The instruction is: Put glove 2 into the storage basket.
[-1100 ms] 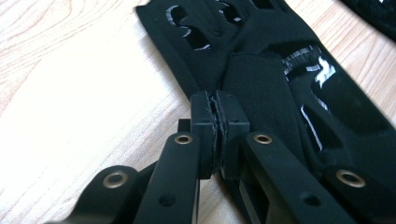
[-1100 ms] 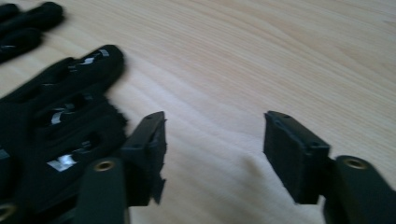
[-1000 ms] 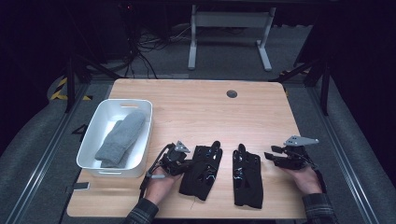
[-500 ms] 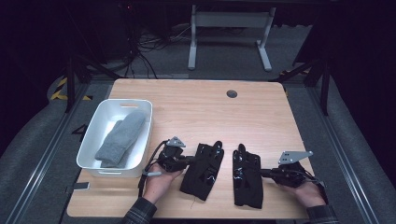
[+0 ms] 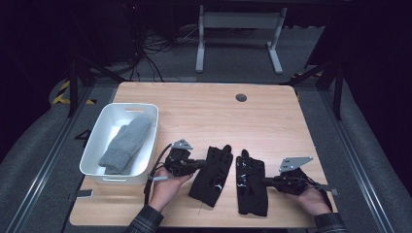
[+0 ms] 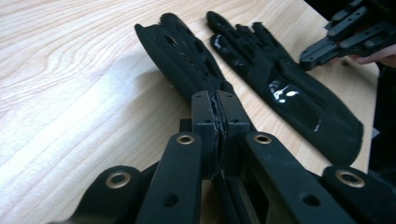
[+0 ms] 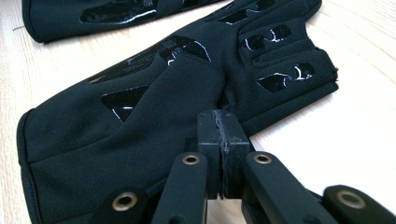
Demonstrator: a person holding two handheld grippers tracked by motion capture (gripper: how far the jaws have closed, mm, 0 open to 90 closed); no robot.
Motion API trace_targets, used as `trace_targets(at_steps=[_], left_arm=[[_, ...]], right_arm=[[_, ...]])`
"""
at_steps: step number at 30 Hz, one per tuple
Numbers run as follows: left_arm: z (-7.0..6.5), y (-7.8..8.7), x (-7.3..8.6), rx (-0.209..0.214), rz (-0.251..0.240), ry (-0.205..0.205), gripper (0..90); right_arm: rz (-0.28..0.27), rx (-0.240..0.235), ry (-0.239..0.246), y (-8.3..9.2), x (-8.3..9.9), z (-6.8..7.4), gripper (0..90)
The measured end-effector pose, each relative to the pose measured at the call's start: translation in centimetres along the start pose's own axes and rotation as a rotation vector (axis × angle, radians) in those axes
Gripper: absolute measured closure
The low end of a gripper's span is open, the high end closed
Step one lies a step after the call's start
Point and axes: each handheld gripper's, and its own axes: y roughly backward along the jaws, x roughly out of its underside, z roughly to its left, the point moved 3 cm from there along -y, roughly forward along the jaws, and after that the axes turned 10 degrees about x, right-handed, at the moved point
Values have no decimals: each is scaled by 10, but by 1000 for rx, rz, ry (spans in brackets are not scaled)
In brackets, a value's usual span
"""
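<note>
The left tongs (image 5: 198, 164) are closed on the edge of the left glove (image 5: 212, 174); the right tongs (image 5: 266, 181) are closed at the right glove (image 5: 250, 183), seemingly pinching its edge. Both gloves lie flat on the desk (image 5: 204, 111), side by side. With such thin bites, a quick lift could let the fabric slip free. The white bin (image 5: 104, 127) holds grey mittens (image 5: 125, 144).

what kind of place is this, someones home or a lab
Most likely a lab or recording studio, not a home: a bare wooden table in a dark room, loose cables on the floor, hazard-striped tape beside it.
</note>
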Motion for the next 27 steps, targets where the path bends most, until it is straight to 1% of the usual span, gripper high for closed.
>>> trace_targets(at_steps=[4,5,8,14,17,23,25,26,27], left_arm=[[-7,-1,-2,34,-1,-6,879],[-7,-1,-2,34,-1,-6,879],[-11,-2,-4,56,-5,-9,879],[-19,-5,-8,119,-20,-10,879],[-21,-8,-11,123,-14,-17,880],[-23,-9,-21,128,-17,-37,880],[-23,-11,-22,133,-21,-37,880],[-22,-11,-22,132,-15,-37,880],[-22,-12,-23,131,-11,-37,880]], right_arm=[[2,-6,9,-4,-4,3,900],[2,-6,9,-4,-4,3,900],[3,-6,9,-5,-6,4,900],[1,-19,15,-10,-10,6,900],[-1,-24,26,-15,-15,9,900],[-3,-39,42,-25,-25,15,900],[-2,-44,49,-28,-29,17,900],[-2,-47,54,-32,-32,19,900],[-2,-47,54,-32,-32,19,900]])
